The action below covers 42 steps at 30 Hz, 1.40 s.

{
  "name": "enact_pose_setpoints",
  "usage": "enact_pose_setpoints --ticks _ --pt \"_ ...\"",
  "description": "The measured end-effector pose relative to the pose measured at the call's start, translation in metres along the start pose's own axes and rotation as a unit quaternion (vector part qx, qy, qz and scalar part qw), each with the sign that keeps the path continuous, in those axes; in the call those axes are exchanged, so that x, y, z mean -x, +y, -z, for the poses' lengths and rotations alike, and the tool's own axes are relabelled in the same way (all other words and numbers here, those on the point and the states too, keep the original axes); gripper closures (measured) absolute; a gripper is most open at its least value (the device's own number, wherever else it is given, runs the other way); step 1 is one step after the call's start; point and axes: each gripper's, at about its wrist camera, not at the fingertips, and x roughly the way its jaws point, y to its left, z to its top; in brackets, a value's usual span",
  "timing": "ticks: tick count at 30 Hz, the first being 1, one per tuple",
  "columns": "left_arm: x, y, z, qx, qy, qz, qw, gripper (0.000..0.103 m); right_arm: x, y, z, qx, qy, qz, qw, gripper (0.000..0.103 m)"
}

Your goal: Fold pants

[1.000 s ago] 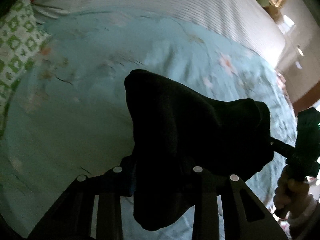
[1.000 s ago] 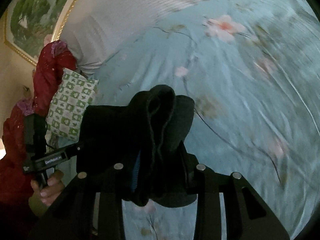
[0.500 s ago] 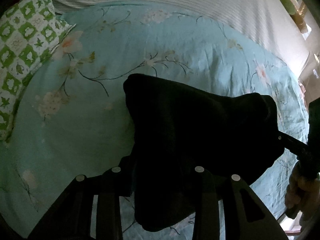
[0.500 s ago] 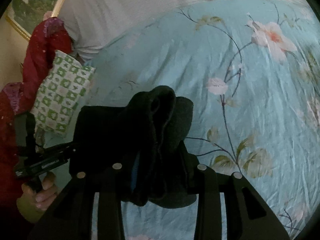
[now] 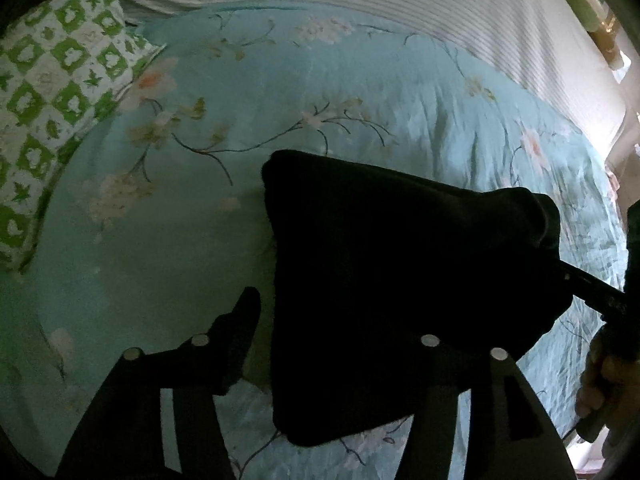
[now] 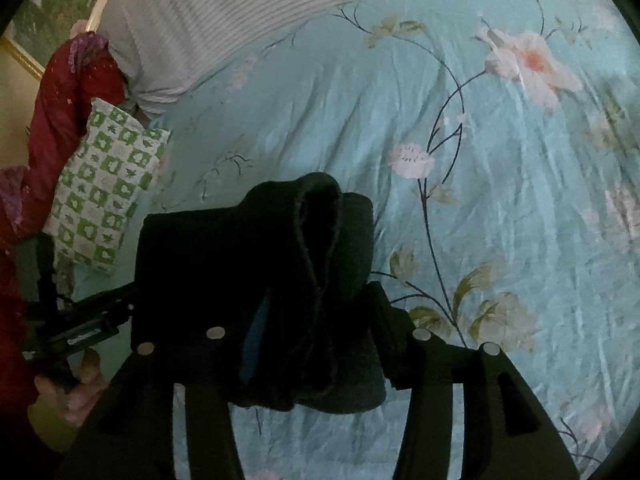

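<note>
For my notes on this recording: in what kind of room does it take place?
Most likely a bedroom. The dark pants are held over a bed with a floral turquoise cover, a green checked pillow lies at its edge, and a gold-framed picture hangs behind.

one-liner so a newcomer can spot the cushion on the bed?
Start from the pale blue floral bedspread that covers the bed. At its edge near the white striped sheet lies the cushion, beside red fabric. Its green-and-white checker print of small leaf and star shapes is unique; the pants are plain black.
</note>
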Motion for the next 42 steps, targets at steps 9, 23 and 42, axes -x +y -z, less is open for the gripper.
enact_pose_setpoints --ticks 9,23,42 --pt "0.034 -0.001 0.016 0.008 -0.035 -0.017 0.9992 0.025 0.032 0.006 0.007 -0.001 -0.044 0.016 0.999 0.039" --pt "0.06 -0.01 0.051 0.008 -0.059 -0.045 0.9972 0.025 0.067 0.022 0.045 0.042 -0.077 0.032 0.996 0.026" --pt "0.067 -0.017 0.088 -0.008 -0.07 -0.072 0.9949 0.022 0.068 0.05 0.093 0.142 -0.09 0.083 0.982 0.014"
